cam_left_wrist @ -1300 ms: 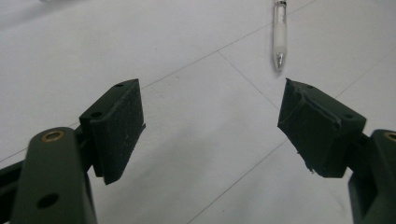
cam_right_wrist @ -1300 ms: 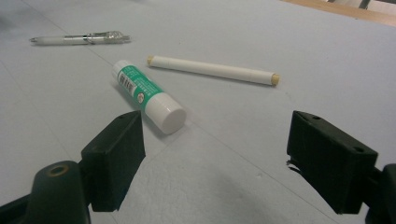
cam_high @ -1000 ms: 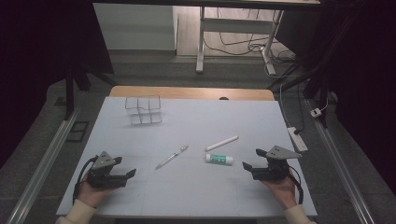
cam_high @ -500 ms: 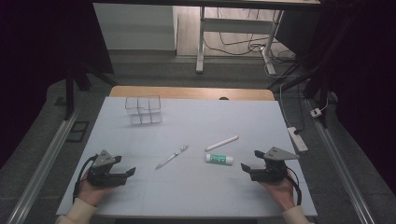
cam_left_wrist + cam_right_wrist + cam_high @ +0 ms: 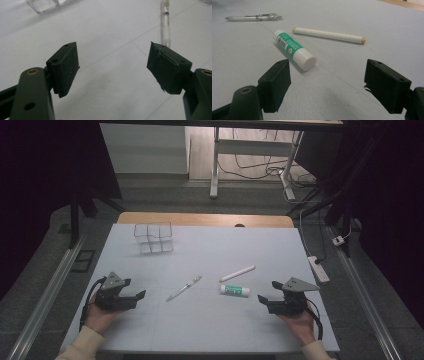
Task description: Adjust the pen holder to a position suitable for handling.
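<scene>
A green-and-white glue stick [image 5: 234, 290] lies on the white table [image 5: 215, 330], right of centre. A white rod with tan ends [image 5: 237, 273] lies just beyond it, and a clear pen [image 5: 184, 288] to its left. My right gripper [image 5: 266, 291] rests near the front right, open, its jaws pointing left at the glue stick [image 5: 293, 48], with the rod [image 5: 328, 35] and pen [image 5: 253, 17] behind it. My left gripper [image 5: 136, 289] sits at the front left, open and empty, pointing right towards the pen [image 5: 165, 27]. Bare table shows between the jaws of the left gripper [image 5: 112, 55] and of the right gripper [image 5: 327, 72].
A clear plastic box with compartments [image 5: 153, 238] stands at the back left of the table; its corner also shows in the left gripper view [image 5: 47, 3]. A wooden strip [image 5: 205, 218] runs along the far edge. A power strip [image 5: 319, 268] lies on the floor to the right.
The right gripper has drifted very slightly towards the near edge. The left gripper and the things on the table stay where they were.
</scene>
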`<state>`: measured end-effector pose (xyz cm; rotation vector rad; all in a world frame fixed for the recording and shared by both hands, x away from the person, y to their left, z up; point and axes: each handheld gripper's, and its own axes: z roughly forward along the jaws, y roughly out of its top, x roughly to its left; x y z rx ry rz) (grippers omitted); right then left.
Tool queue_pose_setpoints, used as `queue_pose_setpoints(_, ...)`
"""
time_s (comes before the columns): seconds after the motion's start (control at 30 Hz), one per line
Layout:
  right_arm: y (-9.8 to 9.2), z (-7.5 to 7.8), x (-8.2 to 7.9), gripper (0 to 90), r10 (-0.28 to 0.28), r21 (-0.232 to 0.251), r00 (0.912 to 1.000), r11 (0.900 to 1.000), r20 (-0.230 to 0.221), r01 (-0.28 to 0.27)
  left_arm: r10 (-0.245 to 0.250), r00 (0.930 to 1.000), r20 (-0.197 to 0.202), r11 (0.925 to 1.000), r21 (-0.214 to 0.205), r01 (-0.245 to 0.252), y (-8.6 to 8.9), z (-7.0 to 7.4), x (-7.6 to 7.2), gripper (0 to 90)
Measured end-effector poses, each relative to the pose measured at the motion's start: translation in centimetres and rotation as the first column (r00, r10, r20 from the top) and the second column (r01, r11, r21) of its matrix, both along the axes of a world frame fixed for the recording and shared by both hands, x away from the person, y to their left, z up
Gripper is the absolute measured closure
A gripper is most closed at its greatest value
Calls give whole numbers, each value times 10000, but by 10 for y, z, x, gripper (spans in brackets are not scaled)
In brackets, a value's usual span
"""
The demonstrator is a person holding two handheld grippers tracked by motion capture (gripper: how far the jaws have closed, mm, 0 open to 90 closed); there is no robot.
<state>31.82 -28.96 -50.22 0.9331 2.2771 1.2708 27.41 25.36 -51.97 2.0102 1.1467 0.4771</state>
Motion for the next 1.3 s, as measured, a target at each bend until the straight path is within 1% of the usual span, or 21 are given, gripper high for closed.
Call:
queue_pose_setpoints(0.03,0,0,0,206,-12,-8,10000,10000,17,12,14,10000,8,10000,59,-14,0,0,5,257)
queue_pose_setpoints(0.1,0,0,0,207,-30,3,10000,10000,37,30,48,10000,17,9999,101,-48,0,0,7,263)
queue_pose_setpoints(0.2,-1,1,0,207,-39,-26,10000,10000,39,39,93,10000,-10,9998,168,-93,1,1,16,273)
queue_pose_setpoints(0.33,-1,0,1,212,-81,-19,10000,10000,24,81,50,10000,-85,9999,156,-48,1,0,22,292)
queue_pose_setpoints(0.43,0,-1,0,215,-105,-2,9999,9999,37,105,168,9997,-178,9998,111,-166,3,-3,29,303)
queue_pose_setpoints(0.53,0,-2,0,217,-121,28,9999,9999,36,121,258,9995,-178,9996,136,-256,4,-3,33,325)
queue_pose_setpoints(0.57,0,-2,0,217,-121,28,9999,9999,36,121,307,9993,-198,9994,151,-305,5,-2,35,325)
queue_pose_setpoints(0.6,0,-1,0,217,-140,-78,9999,9999,0,140,367,9991,-199,9993,121,-365,6,-1,38,332)
queue_pose_setpoints(0.67,1,-2,1,218,-120,-55,9999,9999,-5,120,451,9988,-189,9989,159,-448,7,1,42,361)
queue_pose_setpoints(0.7,1,-2,1,218,-92,-36,10000,10000,-10,92,563,9984,-109,9982,219,-561,9,6,47,373)
queue_pose_setpoints(0.77,1,-3,1,218,-100,-45,9999,9999,-9,100,601,9982,-50,9979,228,-600,10,8,49,388)
queue_pose_setpoints(0.8,1,-3,1,219,-117,-53,9999,9999,-15,117,622,9981,22,9978,219,-623,11,11,51,428)
queue_pose_setpoints(0.87,1,-2,1,220,-126,-48,9999,9999,-9,126,637,9980,45,9978,158,-637,12,14,55,463)
queue_pose_setpoints(0.93,0,-2,1,220,-133,-60,9999,9999,-8,133,666,9977,86,9976,198,-668,13,15,58,502)
queue_pose_setpoints(0.97,0,-2,1,220,-133,-60,9999,9999,-8,133,671,9977,102,9974,246,-673,13,16,60,502)
queue_pose_setpoints(1.0,0,-3,1,221,-133,-114,9999,9998,-33,132,690,9976,114,9974,183,-692,14,17,63,553)
queue_pose_setpoints(1.07,0,-3,1,221,-129,-128,9999,9998,-49,128,707,9974,106,9972,229,-709,14,17,65,596)
queue_pose_setpoints(1.1,0,-3,1,221,-129,-128,9999,9998,-49,128,751,9971,122,9967,285,-754,14,17,67,596)
queue_pose_setpoints(1.13,0,-3,1,223,-147,-125,9999,9998,-34,147,815,9966,113,9958,405,-819,16,19,70,652)
queue_pose_setpoints(1.27,0,-3,1,224,-174,-151,9998,9997,-15,174,915,9956,186,9948,440,-923,20,25,76,772)
queue_pose_setpoints(1.3,0,-3,2,224,-174,-142,9998,9997,-25,174,976,9951,175,9934,581,-984,22,28,80,802)
